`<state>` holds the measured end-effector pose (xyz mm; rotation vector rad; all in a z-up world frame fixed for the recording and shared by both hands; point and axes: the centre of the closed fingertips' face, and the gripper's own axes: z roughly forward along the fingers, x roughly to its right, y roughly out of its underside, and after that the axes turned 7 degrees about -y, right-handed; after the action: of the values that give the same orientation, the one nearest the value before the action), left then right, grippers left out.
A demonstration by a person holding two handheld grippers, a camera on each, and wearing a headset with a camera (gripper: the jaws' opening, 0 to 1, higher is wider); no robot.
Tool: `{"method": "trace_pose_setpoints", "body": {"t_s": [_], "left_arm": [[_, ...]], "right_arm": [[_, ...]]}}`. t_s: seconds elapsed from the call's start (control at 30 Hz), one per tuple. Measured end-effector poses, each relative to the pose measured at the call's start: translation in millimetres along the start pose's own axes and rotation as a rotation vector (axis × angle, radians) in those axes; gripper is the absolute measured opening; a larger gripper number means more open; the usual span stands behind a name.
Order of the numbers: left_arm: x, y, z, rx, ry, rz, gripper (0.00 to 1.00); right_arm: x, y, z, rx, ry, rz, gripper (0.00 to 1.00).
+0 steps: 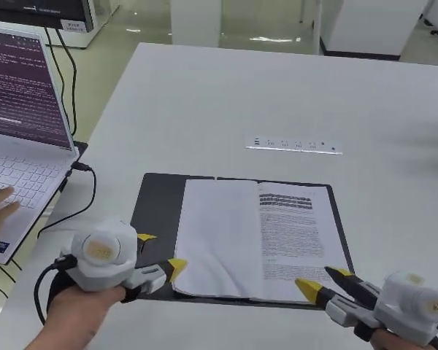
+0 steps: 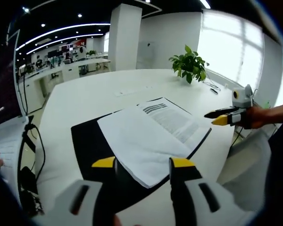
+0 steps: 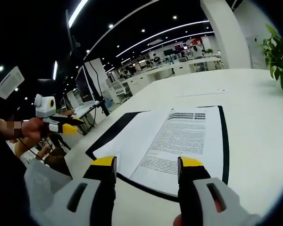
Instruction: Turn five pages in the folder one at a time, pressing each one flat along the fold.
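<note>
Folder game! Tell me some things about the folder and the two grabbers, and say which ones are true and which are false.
1. The folder lies open on the table. True.
2. The left gripper is pinching a page. False: its jaws are open and empty, by the folder's near left corner.
3. The right-hand page has printed text. True.
4. The laptop sits right of the folder. False: it is on the folder's left.
5. The right gripper is shut. False: it is open and holds nothing.
</note>
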<state>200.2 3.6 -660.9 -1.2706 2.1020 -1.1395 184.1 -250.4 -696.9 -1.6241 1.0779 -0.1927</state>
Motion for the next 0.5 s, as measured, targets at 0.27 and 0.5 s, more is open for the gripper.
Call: {"method": "trace_pose_setpoints", "body": {"t_s": [0.27,0.5], "left_arm": [[5.6,1.1,-13.3,0.007,-0.003,0.031,0.54],[8.5,4.9,-19.0,0.034,-0.032,0.071,0.58]], "right_arm": [[-1.8,7.2,-6.7,-0.027,0.013,-0.033,0.58],[-7.9,8.3,-7.4,-0.027,0.003,-0.057,0.62]]}}
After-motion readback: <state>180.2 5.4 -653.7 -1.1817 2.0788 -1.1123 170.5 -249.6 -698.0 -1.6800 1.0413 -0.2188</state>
